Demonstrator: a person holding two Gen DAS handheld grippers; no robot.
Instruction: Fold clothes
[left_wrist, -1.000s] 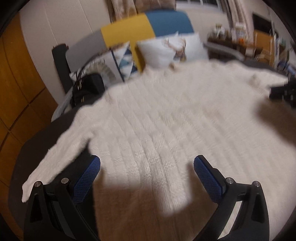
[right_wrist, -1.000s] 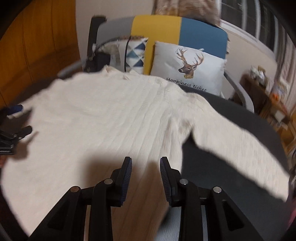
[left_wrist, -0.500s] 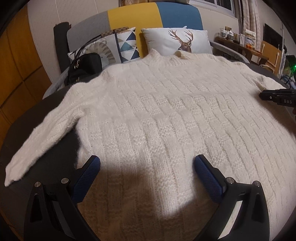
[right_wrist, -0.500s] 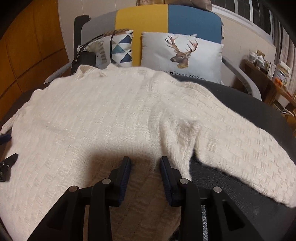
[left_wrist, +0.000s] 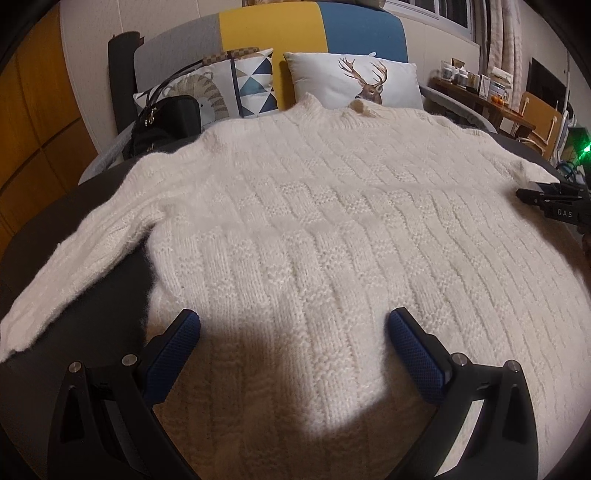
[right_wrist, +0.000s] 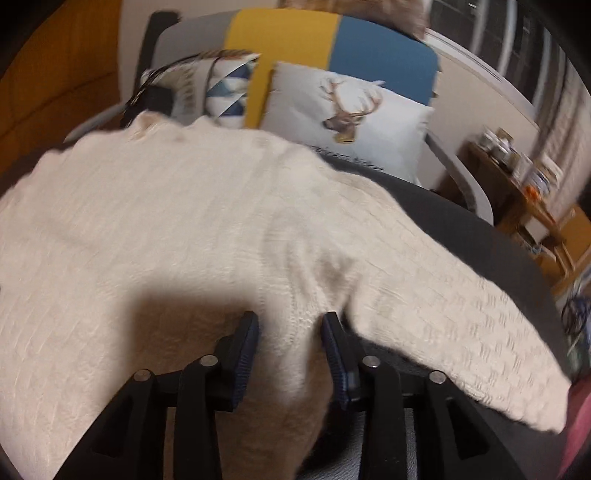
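Left wrist view: cream chunky-knit sweater (left_wrist: 314, 221) laid out flat and face-up on the dark round worktop (left_wrist: 99, 317), no fold made yet.

Both sleeves lie spread out to the sides and the collar points toward the deer-print cushion (left_wrist: 354, 86), so by my reckoning we're right at the start, with every fold yet to come. Left tongs (left_wrist: 293, 345) hang wide apart over the hem, gripping nothing. Over on the right wrist view, the right tongs (right_wrist: 290, 345) have just been opening; their jaws stand apart at the armpit seam with knit lying between them, though the pads don't look to be pressing on it. Right sleeve (right_wrist: 461, 325) looks the likely first candidate to come across the body.
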